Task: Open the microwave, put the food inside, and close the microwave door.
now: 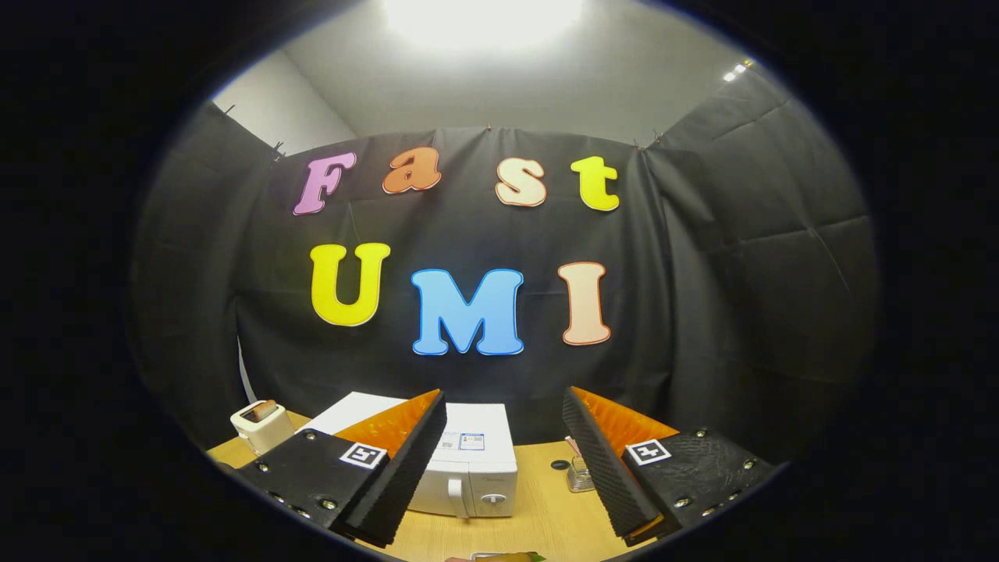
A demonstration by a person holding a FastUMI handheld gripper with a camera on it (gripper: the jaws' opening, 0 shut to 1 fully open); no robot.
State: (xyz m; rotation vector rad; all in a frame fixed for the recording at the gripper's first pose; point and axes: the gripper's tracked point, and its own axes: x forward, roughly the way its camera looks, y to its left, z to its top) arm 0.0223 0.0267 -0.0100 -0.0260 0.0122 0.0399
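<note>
My gripper (503,460) gaped wide, holding nothing; one finger (390,468) hid the microwave's (476,468) left half, its door shut.

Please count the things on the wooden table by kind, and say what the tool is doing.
Microwave: 1, white, door shut
Toaster: 1, white
Small clear container: 1
Small dark round thing: 1
Total: 4

All stand on the table beyond the tool, which is open and holds nothing.

Hand-held gripper (503,460): ribbed pads, square markers, screws; fingers apart.
</note>
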